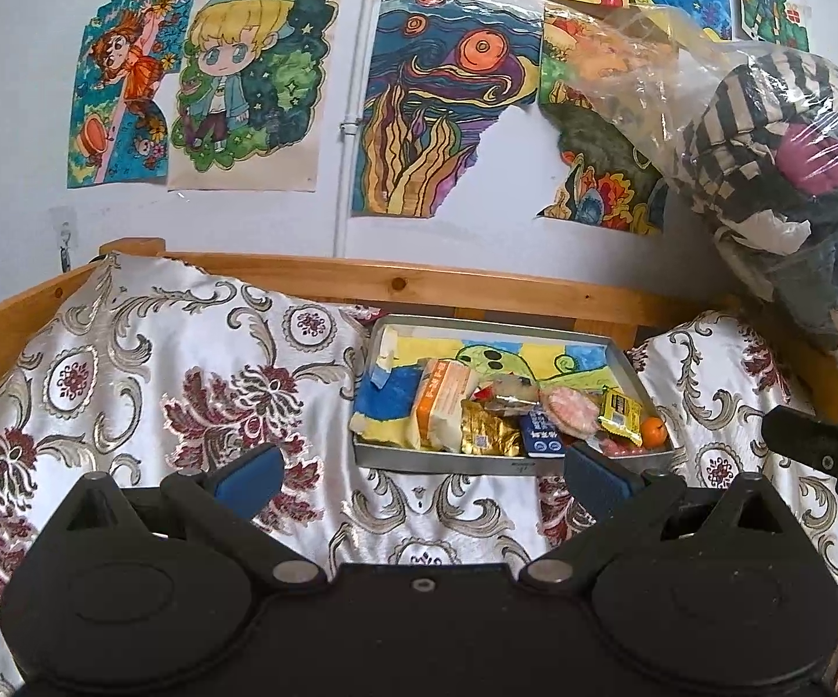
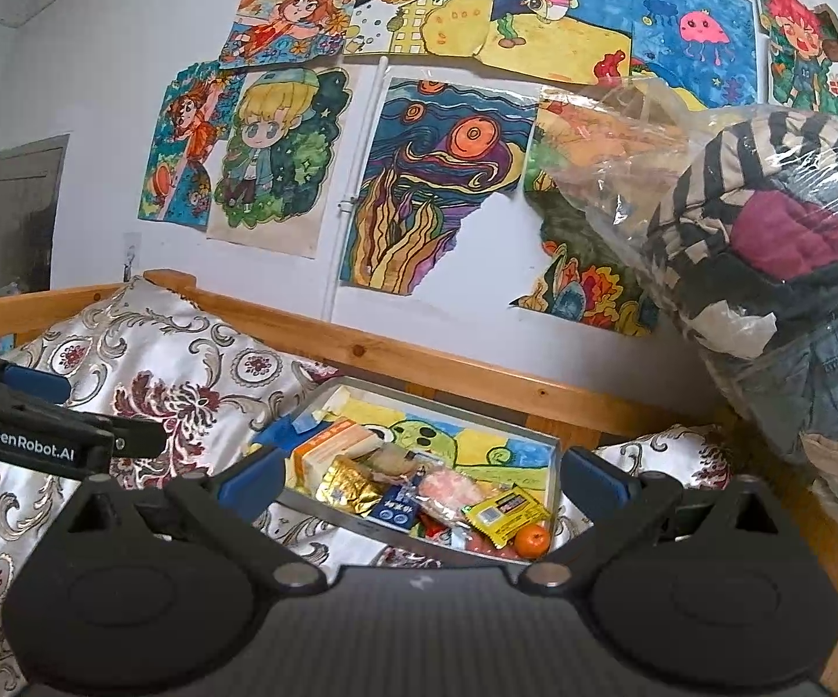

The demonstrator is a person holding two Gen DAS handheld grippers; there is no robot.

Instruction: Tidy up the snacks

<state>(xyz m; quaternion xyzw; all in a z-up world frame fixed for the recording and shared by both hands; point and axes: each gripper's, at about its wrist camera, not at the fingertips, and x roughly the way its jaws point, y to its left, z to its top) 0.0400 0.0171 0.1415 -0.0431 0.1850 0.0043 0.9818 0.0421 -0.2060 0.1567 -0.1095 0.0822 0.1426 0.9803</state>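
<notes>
A grey metal tray (image 1: 448,457) (image 2: 314,508) lined with a child's drawing lies on the patterned bed cover. It holds several snacks: an orange-and-white pack (image 1: 439,401) (image 2: 331,447), a gold pouch (image 1: 488,435) (image 2: 346,491), a blue pack (image 1: 542,438) (image 2: 395,508), a pink round pack (image 1: 569,409) (image 2: 448,488), a yellow sachet (image 1: 622,409) (image 2: 503,514) and a small orange (image 1: 653,430) (image 2: 532,540). My left gripper (image 1: 424,476) is open and empty, just in front of the tray. My right gripper (image 2: 419,479) is open and empty, just short of the tray's near edge.
A wooden bed rail (image 1: 419,281) (image 2: 419,360) runs behind the tray below a wall of drawings. A clear bag of clothes (image 1: 790,157) (image 2: 779,232) is piled at the right. The right gripper shows at the right edge (image 1: 825,453); the left one shows at the left (image 2: 41,430).
</notes>
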